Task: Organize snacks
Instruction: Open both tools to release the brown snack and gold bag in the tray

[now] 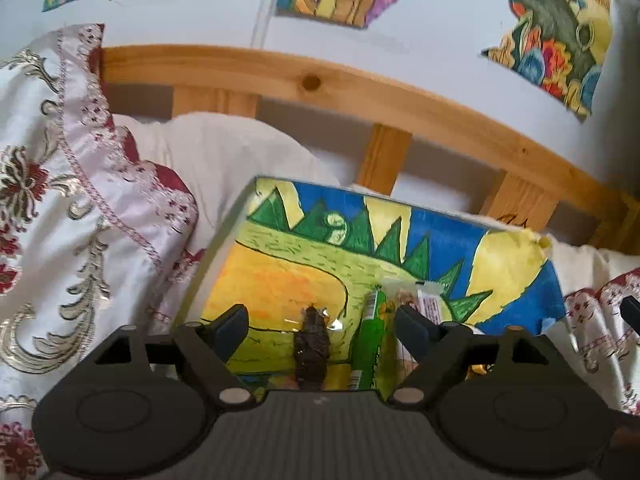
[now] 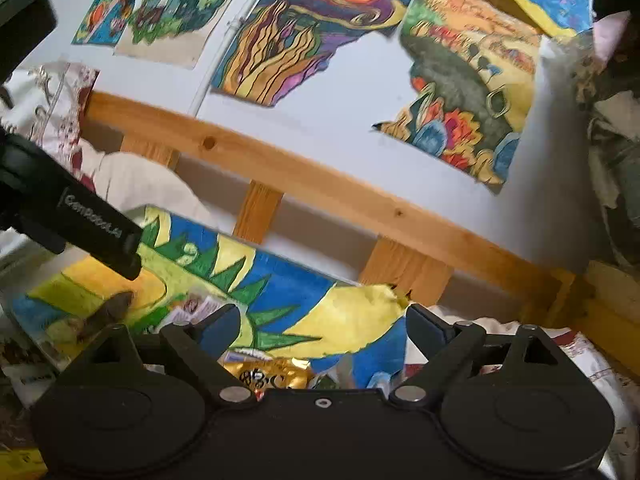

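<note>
A painted board (image 1: 288, 264) with a green, yellow and blue drawing lies on the bed. On it lie a dark brown snack in clear wrap (image 1: 311, 344), a green snack pack (image 1: 370, 340) and a white-wrapped snack (image 1: 420, 300). My left gripper (image 1: 322, 326) is open and empty, with the brown snack between its fingers. In the right wrist view my right gripper (image 2: 324, 330) is open and empty above the board (image 2: 280, 288). A gold-wrapped snack (image 2: 272, 374) lies just below it. The brown snack (image 2: 108, 312) and a white pack (image 2: 196, 306) lie to its left.
A patterned white and red pillow (image 1: 80, 208) leans at the left. A wooden headboard rail (image 1: 320, 84) runs behind the board, below a wall with colourful drawings (image 2: 304, 28). The left gripper's body (image 2: 68, 216) shows at the left of the right wrist view.
</note>
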The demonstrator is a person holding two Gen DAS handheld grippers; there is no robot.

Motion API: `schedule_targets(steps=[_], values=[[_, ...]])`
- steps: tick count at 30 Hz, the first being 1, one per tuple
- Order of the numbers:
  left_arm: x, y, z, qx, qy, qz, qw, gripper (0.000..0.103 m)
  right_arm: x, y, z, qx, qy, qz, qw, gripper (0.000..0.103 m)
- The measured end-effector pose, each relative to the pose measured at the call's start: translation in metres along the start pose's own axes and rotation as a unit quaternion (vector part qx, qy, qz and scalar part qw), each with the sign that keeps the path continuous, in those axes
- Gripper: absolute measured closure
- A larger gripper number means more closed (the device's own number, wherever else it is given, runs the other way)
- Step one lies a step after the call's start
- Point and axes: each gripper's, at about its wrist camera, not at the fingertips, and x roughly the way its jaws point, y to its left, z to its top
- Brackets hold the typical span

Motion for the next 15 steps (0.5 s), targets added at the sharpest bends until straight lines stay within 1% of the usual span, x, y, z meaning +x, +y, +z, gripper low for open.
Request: schedule_targets(steps=[2,9,12,15], values=[[-0.01,0.003,0.001,-0.001,-0.011,-0.001,0.9999,0.014,-0.008,-0.002,0.006,0.007,-0.006,-0.004,1.0,0.008],[-0.049,0.014,0.001,0.0,-0.05,-0.011,0.9987,0.004,-0.043,-0.012,0.026,0.039,-0.032,-0.013,0.999,0.004],[-0.066,0.02,-0.003,-0.005,-0.059,-0.015,0.9981,0.003,-0.059,-0.016,0.029,0.057,-0.04,-0.01,0.997,0.002],[-0.081,0.027,-0.008,-0.01,-0.065,-0.018,0.9977,0.002,-0.076,-0.016,0.031,0.062,-0.055,-0.005,0.997,0.001]])
